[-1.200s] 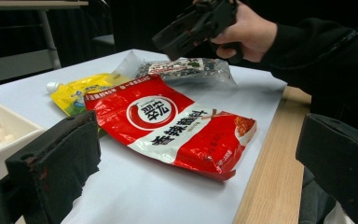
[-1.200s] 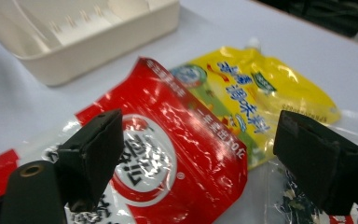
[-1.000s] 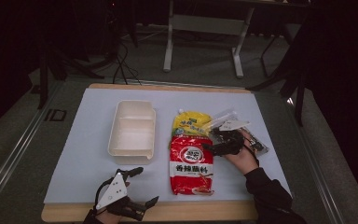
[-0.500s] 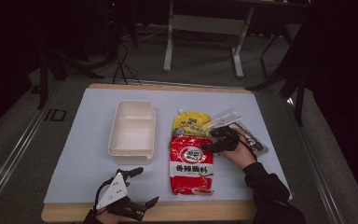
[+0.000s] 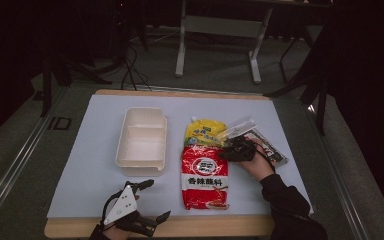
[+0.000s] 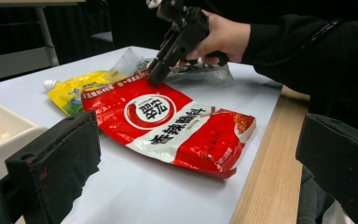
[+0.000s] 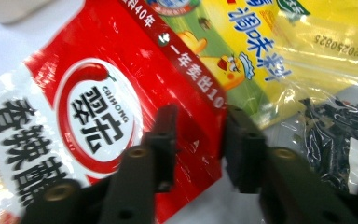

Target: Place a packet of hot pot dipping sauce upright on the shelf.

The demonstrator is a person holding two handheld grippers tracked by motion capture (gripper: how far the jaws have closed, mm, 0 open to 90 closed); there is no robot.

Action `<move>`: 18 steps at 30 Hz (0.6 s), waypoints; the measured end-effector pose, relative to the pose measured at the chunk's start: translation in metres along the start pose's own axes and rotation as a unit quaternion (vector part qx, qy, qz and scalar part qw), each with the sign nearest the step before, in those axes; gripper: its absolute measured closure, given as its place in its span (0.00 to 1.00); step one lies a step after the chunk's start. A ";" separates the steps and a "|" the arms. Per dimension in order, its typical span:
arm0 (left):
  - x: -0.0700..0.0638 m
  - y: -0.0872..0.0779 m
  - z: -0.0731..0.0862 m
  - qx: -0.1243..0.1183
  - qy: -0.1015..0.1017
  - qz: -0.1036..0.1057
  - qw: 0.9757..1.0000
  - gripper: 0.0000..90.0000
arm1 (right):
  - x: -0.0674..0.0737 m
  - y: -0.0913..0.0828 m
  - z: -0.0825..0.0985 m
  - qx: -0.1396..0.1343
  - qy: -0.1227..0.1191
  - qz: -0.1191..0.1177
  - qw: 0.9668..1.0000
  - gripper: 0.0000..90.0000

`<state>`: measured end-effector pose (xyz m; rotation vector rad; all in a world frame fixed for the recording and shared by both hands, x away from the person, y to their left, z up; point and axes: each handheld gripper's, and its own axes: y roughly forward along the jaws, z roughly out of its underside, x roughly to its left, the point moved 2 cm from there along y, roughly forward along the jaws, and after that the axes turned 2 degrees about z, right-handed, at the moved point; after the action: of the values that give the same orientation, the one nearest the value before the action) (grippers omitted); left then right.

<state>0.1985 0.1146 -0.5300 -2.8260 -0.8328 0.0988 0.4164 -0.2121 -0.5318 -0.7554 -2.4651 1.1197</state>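
The table (image 5: 95,145) carries a white two-part tray (image 5: 141,141) at the left of the middle and three packets at the right. The red packet (image 5: 203,176) lies flat with its long axis running from the person toward the far edge; a yellow pouch (image 5: 205,132) lies just beyond it, and a clear dark packet (image 5: 270,148) beside. The right gripper (image 7: 196,135) is directly above the far right corner of the red packet, its jaws a little apart and straddling that edge, not yet closed. The left gripper (image 5: 150,200) rests near the front edge, well apart from the packets, jaws wide.
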 end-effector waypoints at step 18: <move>0.000 0.001 0.000 0.001 0.003 -0.001 1.000 0.01 | 0.031 -0.043 -0.021 -0.029 -0.075 -0.001 0.997 0.99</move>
<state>0.1986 0.1140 -0.5301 -2.8211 -0.8349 0.0904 0.3879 -0.2054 -0.4829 -0.7096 -2.6331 1.1471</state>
